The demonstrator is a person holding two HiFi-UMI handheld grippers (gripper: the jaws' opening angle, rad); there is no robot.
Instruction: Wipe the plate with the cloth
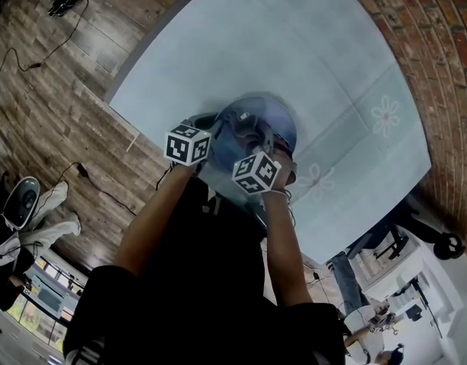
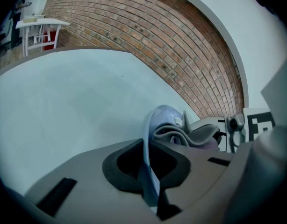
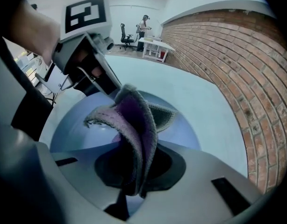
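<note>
A pale blue plate (image 1: 283, 124) is held over the light blue table (image 1: 325, 59), in front of the person. My left gripper (image 2: 150, 190) is shut on the plate's rim (image 2: 146, 139), which runs edge-on between its jaws. In the right gripper view the plate's (image 3: 185, 129) face fills the middle. My right gripper (image 3: 134, 188) is shut on a folded purple and grey cloth (image 3: 136, 120), whose loose end lies against the plate's face. The left gripper (image 3: 89, 50) shows at the plate's far left edge. In the head view both marker cubes (image 1: 189, 144) sit side by side over the plate.
A brick wall (image 2: 181, 50) borders the table's far side. White desks, chairs (image 3: 127, 34) and a person (image 3: 144, 24) stand at the back of the room. Cables (image 1: 81, 169) lie on the wooden floor left of the table.
</note>
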